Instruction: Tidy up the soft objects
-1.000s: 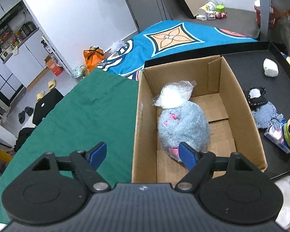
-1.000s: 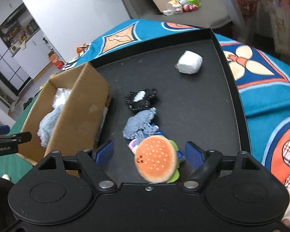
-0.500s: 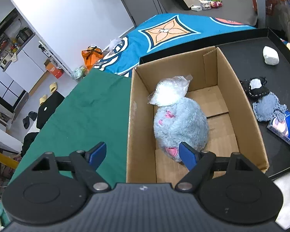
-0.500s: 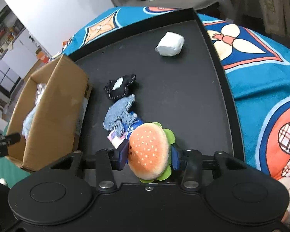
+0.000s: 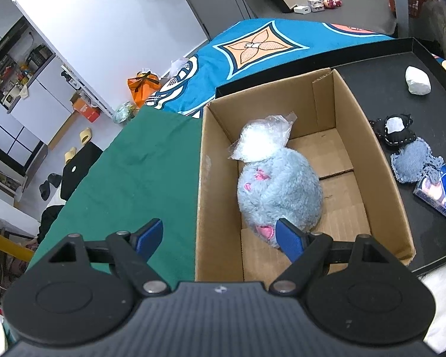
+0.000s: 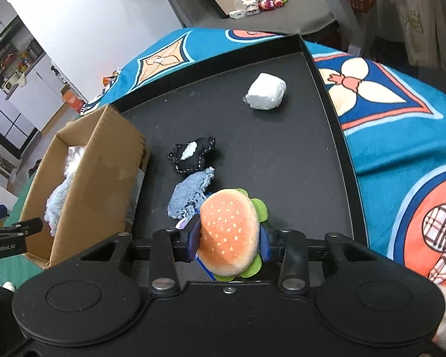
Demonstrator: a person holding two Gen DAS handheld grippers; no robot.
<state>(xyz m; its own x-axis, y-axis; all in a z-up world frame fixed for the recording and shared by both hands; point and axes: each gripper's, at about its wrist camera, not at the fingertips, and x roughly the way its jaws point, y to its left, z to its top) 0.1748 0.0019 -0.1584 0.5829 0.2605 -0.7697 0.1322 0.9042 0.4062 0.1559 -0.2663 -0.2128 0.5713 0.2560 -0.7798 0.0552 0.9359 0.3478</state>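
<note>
Right claw (image 6: pixel 229 244) had just been closing; its pads pressed both flanks of the burger (image 6: pixel 229 232), which was held low over the black tray (image 6: pixel 327 154), beside the denim pouch (image 6: pixel 190 196). Risk: the plush is squashy, so a shallow pinch could slip in transit, or the burger could catch the box (image 6: pixel 104 166) wall. Left claw (image 5: pixel 220 238) stood wide and empty over the near box (image 5: pixel 205 178) wall, above the grey plush (image 5: pixel 279 190). Both claws pointed steeply down.
</note>
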